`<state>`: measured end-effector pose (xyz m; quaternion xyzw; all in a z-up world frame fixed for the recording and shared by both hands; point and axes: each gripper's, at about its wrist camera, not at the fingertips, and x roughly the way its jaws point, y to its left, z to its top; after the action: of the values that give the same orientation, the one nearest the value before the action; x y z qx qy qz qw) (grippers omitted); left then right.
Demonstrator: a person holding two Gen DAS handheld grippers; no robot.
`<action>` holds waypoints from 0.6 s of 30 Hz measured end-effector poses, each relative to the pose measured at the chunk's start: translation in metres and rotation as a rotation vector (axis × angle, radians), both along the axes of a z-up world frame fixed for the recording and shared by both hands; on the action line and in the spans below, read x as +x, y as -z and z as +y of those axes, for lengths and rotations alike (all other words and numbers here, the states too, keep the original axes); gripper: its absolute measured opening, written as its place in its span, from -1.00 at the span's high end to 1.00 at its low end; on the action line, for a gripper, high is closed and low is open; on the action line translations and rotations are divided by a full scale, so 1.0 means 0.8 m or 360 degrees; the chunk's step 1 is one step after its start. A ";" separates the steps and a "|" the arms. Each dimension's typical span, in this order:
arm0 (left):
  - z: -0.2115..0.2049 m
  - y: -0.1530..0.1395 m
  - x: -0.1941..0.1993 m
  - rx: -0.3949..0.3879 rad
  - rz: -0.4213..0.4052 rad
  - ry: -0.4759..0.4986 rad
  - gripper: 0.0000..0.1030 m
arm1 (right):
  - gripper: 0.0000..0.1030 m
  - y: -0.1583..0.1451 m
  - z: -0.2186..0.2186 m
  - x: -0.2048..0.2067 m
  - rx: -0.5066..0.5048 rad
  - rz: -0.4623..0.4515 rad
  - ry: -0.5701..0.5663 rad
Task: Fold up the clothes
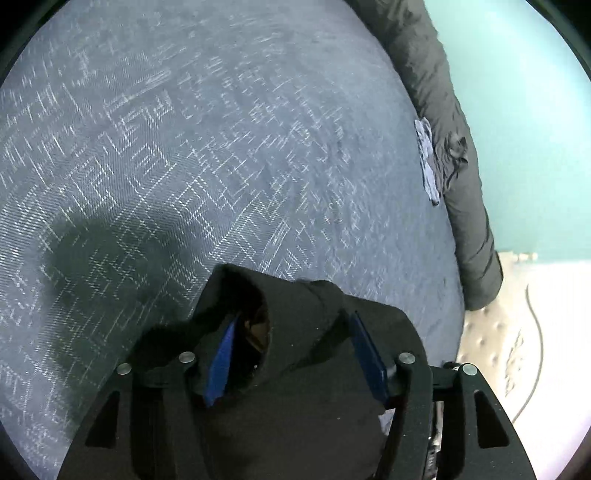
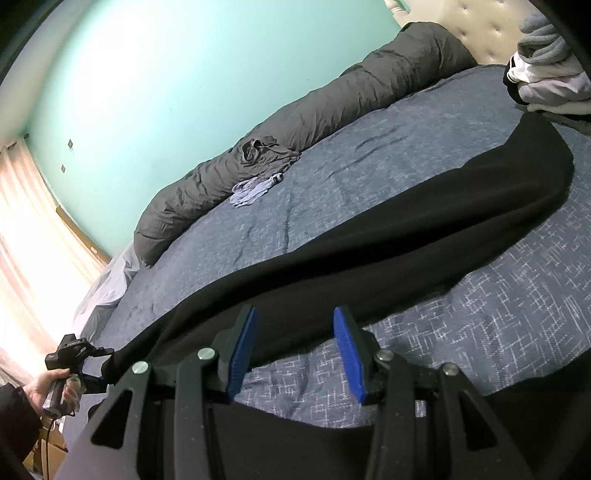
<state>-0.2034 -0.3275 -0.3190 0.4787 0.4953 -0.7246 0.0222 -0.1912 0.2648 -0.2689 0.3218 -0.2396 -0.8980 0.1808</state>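
A long black garment (image 2: 406, 229) lies stretched across the blue patterned bedspread (image 2: 480, 314). My left gripper (image 1: 291, 317) is shut on a thick bunch of the black garment (image 1: 303, 369), which fills the space between its blue pads and hides the fingertips. In the right wrist view, the left gripper (image 2: 74, 354) is at the garment's far left end, held by a hand (image 2: 37, 391). My right gripper (image 2: 293, 314) stands open just above the garment's near edge. Nothing is between its blue pads (image 2: 240, 354), and more black cloth lies under its body.
A rolled grey duvet (image 2: 295, 122) runs along the bed's far side by the teal wall, with a small pale blue cloth (image 2: 251, 192) beside it. A pile of clothes (image 2: 546, 74) sits near the tufted headboard (image 2: 480, 29). Bright curtains (image 2: 29, 240) hang at left.
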 end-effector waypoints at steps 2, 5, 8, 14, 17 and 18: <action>0.003 0.000 -0.003 -0.0034 -0.0003 0.0015 0.34 | 0.15 0.000 -0.001 0.000 0.0003 0.0003 -0.0002; 0.015 -0.016 -0.007 -0.0154 0.0045 0.0084 0.64 | 0.15 0.001 0.000 0.000 -0.0002 0.0001 -0.0001; 0.029 -0.052 -0.010 -0.0349 0.0131 0.0161 0.88 | 0.15 0.000 0.000 0.002 -0.0005 0.0004 0.0000; 0.032 -0.126 -0.023 -0.0614 0.0317 0.0174 0.90 | 0.15 -0.001 0.000 0.002 -0.0017 0.0011 -0.0001; 0.033 -0.163 -0.029 -0.0744 0.0411 0.0177 0.90 | 0.15 -0.001 0.001 0.003 -0.0023 0.0012 -0.0001; 0.034 -0.176 -0.032 -0.0787 0.0442 0.0179 0.90 | 0.15 -0.001 0.002 0.003 -0.0026 0.0012 0.0000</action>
<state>-0.2286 -0.3007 -0.1785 0.3816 0.2746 -0.8821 0.0302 -0.1888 0.2661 -0.2683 0.3171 -0.2462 -0.8972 0.1842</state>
